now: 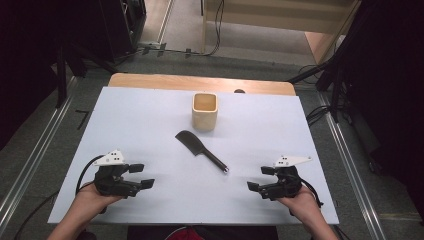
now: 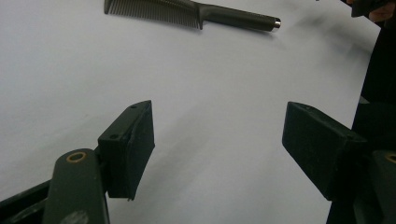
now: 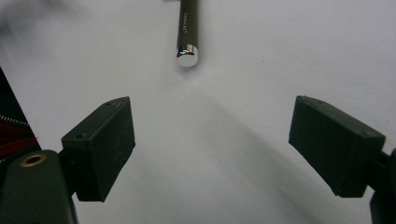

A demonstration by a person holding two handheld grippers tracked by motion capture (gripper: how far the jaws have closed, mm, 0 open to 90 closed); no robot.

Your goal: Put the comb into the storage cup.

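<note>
A black comb (image 1: 200, 149) lies flat in the middle of the white table (image 1: 150, 120), its handle pointing toward the near right. Behind it stands a beige square cup (image 1: 205, 111), upright and empty as far as I can see. My left gripper (image 1: 141, 176) rests open at the near left, nothing between its jaws; the comb (image 2: 187, 13) lies far ahead of it. My right gripper (image 1: 260, 178) is open at the near right, with the comb's chrome-capped handle end (image 3: 187, 49) just ahead of its jaws, apart from them.
The table's front edge runs just under both hands. A wooden strip (image 1: 200, 82) shows beyond the white surface at the back. Metal rails (image 1: 30, 165) and cables flank the table on the floor.
</note>
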